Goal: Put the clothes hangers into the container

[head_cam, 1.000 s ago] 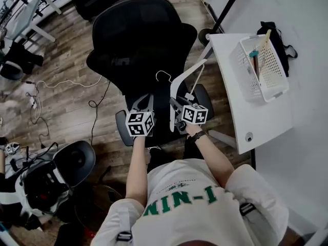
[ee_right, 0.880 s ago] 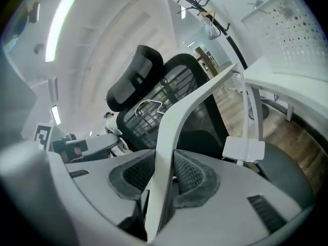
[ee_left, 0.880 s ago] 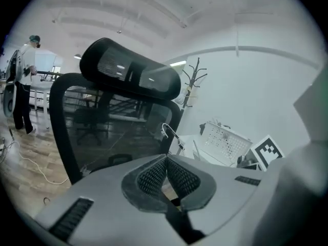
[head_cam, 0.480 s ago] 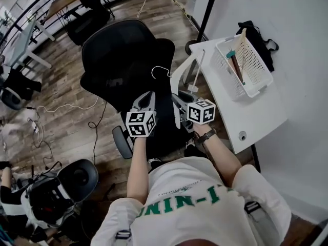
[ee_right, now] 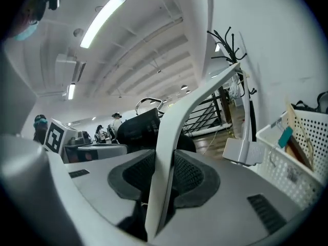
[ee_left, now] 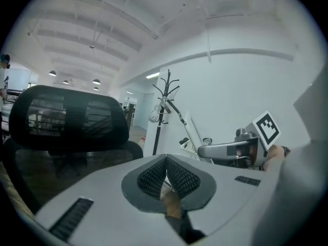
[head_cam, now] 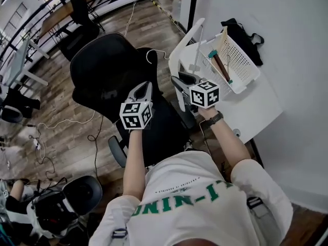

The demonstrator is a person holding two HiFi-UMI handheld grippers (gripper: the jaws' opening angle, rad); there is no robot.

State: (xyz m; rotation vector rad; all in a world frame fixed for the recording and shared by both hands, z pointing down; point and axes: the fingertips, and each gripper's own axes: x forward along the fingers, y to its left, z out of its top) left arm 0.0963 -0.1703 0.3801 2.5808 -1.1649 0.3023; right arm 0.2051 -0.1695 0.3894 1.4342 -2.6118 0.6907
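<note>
My right gripper (head_cam: 179,82) is shut on the lower arm of a white plastic hanger (head_cam: 180,47), which stands up from the jaws beside the table's near corner. In the right gripper view the hanger (ee_right: 169,152) is pinched between the dark pads, and its clip (ee_right: 243,150) hangs to the right. The white slotted basket (head_cam: 245,60) sits on the table with wooden hangers (head_cam: 219,53) inside. My left gripper (head_cam: 143,88) is shut with nothing in it, above the black chair; its pads meet in the left gripper view (ee_left: 166,176).
The white table (head_cam: 253,106) stands against the wall at right. A black office chair (head_cam: 110,81) is under both grippers. A black bag (head_cam: 241,32) lies behind the basket. A coat stand (ee_left: 164,96) rises by the wall. Cables run over the wooden floor (head_cam: 61,122).
Both grippers have risen and moved toward the table. The white hanger has come up with the right gripper and now stands closer to the basket.
</note>
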